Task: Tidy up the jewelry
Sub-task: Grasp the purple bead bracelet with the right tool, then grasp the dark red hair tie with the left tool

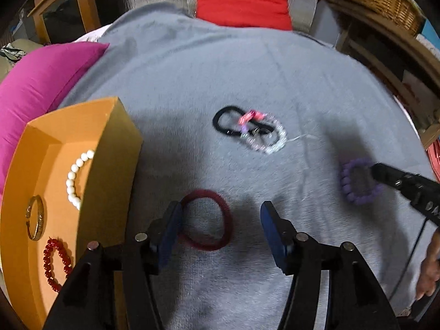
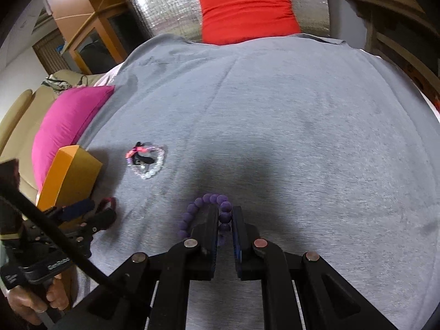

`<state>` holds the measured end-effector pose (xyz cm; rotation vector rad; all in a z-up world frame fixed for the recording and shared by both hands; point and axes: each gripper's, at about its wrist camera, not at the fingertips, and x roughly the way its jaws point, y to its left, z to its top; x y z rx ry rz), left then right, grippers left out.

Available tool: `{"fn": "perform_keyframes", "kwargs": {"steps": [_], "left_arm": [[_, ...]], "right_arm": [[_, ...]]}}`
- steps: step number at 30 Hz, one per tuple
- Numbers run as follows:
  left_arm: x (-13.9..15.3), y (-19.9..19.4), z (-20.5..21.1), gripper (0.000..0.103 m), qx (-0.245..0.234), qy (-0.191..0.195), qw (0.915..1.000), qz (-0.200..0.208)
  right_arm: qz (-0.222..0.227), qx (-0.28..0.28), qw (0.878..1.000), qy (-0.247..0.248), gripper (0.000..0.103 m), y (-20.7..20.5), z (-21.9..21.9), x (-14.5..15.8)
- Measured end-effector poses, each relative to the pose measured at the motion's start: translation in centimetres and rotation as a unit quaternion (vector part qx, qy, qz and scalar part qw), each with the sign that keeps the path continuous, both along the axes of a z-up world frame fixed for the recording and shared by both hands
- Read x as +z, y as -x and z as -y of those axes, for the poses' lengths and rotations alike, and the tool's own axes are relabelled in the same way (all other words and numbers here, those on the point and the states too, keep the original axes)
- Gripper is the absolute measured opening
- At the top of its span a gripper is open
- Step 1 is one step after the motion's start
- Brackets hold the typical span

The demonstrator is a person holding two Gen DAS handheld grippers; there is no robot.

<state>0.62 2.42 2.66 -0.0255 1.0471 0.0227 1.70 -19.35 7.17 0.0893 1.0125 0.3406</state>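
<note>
The right claw (image 2: 226, 221) is pinching the purple bead bracelet (image 2: 209, 209) on the grey blanket (image 2: 288, 126); its near beads are hidden between the fingers. The left claw (image 1: 220, 228) is spread wide over the dark red hair tie (image 1: 206, 220), whose left edge one finger covers. In the orange box (image 1: 107, 165), the white bead bracelet (image 1: 74, 178) is half hidden by the wall. A blurred black hair tie (image 1: 228, 121) tangles with a clear bead bracelet (image 1: 272, 140).
</note>
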Motion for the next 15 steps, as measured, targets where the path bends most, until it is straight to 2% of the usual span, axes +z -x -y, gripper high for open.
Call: {"fn": "perform_keyframes", "kwargs": {"steps": [4, 8, 9, 10, 13, 15], "left_arm": [[-0.6, 0.1, -0.3, 0.06, -0.01, -0.004, 0.9999, -0.003], [-0.6, 0.7, -0.9, 0.06, -0.03, 0.016, 0.9994, 0.008], [-0.6, 0.7, -1.0, 0.053, -0.035, 0.017, 0.9992, 0.009], [-0.7, 0.7, -1.1, 0.037, -0.042, 0.023, 0.9988, 0.005], [-0.9, 1.0, -1.1, 0.026, -0.058, 0.031, 0.9978, 0.007], [-0.8, 1.1, -0.8, 0.022, -0.073, 0.028, 0.9969, 0.008]], "right_arm": [[-0.005, -0.01, 1.0, 0.0, 0.011, -0.1, 0.9, -0.2], [-0.011, -0.013, 1.0, -0.001, 0.011, -0.2, 1.2, -0.5], [-0.012, -0.014, 1.0, -0.001, 0.011, -0.3, 1.2, -0.5], [-0.013, -0.014, 1.0, -0.001, 0.011, -0.3, 1.2, -0.6], [-0.017, -0.014, 1.0, -0.001, 0.011, -0.4, 1.2, -0.7], [-0.021, -0.015, 1.0, -0.002, 0.011, -0.5, 1.3, -1.0]]}}
